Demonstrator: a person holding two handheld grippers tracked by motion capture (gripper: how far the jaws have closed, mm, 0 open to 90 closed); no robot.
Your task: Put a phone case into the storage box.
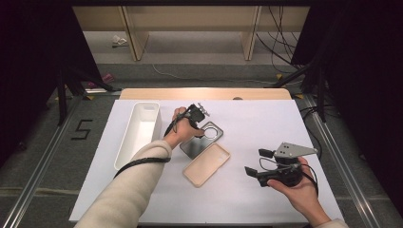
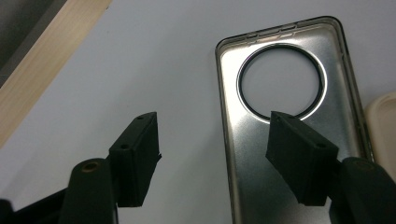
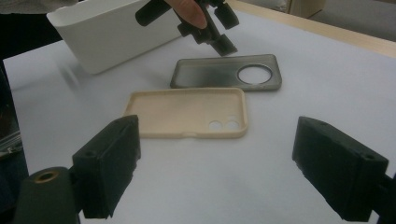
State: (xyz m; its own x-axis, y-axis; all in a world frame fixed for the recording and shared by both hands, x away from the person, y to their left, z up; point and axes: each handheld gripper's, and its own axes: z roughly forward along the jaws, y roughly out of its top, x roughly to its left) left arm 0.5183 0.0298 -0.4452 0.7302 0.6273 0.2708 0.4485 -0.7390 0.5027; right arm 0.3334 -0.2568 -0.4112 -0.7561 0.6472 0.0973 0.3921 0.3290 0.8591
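A dark grey phone case [image 1: 202, 142] with a big round camera hole lies inside-up mid-table; a beige phone case [image 1: 206, 164] lies just in front of it, touching or nearly so. My left gripper [image 1: 202, 123] hovers over the grey case's far end, tilted downward. In the left gripper view its jaws [image 2: 215, 158] stand open: one is over the grey case [image 2: 247, 154] by the hole, the other over bare table. My right gripper [image 1: 258, 162] rests in the hand at the right, open and holding nothing [image 3: 217, 172], facing the beige case [image 3: 187, 112] and the grey case [image 3: 210, 74].
A long white tray [image 1: 138, 133] stands along the table's left side, also seen as the white tray [image 3: 107, 32] behind the left gripper [image 3: 219, 37]. The white tabletop [image 1: 266, 118] has a wooden strip along its far edge.
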